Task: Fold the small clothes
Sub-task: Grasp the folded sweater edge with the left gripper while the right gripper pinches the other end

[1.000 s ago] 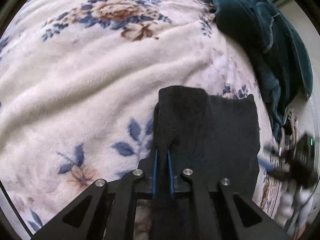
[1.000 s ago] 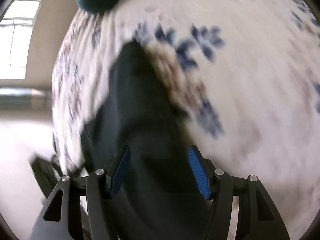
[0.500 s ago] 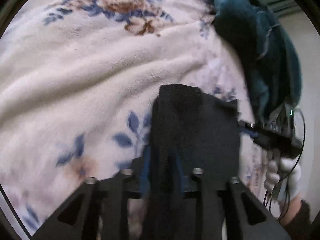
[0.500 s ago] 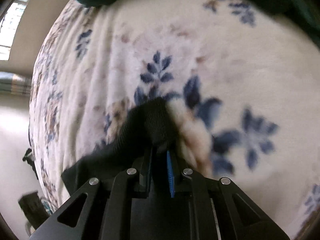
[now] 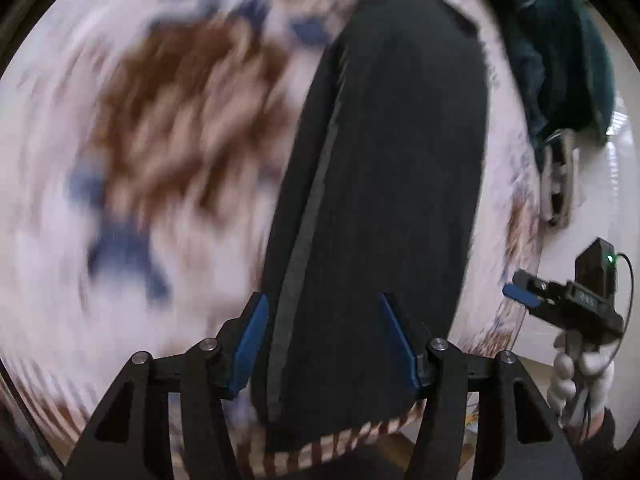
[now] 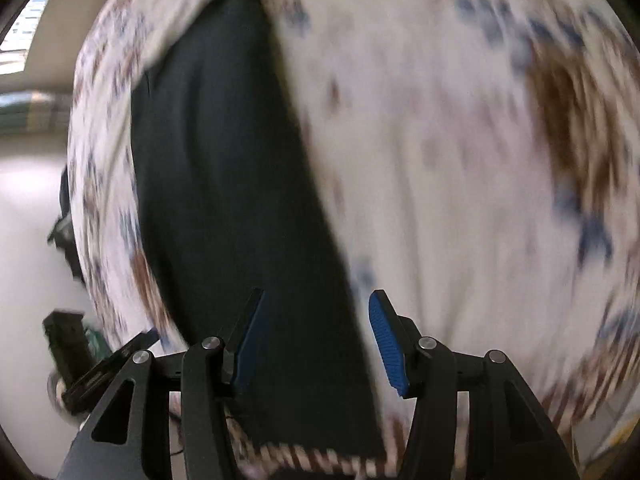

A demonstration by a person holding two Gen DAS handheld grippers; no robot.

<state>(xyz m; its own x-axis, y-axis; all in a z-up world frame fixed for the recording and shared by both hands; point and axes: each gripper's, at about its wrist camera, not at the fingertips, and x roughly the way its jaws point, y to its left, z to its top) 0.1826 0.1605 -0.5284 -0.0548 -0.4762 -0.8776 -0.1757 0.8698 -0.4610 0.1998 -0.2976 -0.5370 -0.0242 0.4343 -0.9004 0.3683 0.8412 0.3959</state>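
Note:
A black garment [image 5: 384, 184] lies flat as a long folded strip on the floral blanket [image 5: 168, 128]. It also shows in the right wrist view [image 6: 224, 184]. My left gripper [image 5: 324, 336] is open and empty above the garment's near end. My right gripper [image 6: 316, 336] is open and empty over the garment's near right edge. The right gripper also shows at the right of the left wrist view [image 5: 520, 294]. Both views are motion-blurred.
A teal garment [image 5: 560, 40] is piled at the blanket's far right edge. The blanket's fringed edge [image 6: 312, 454] runs just under the grippers. Pale floor [image 6: 28, 208] lies to the left of the bed.
Both grippers let go of the black garment and opened. They pulled back toward the blanket's near edge, and the garment now lies flat as a strip.

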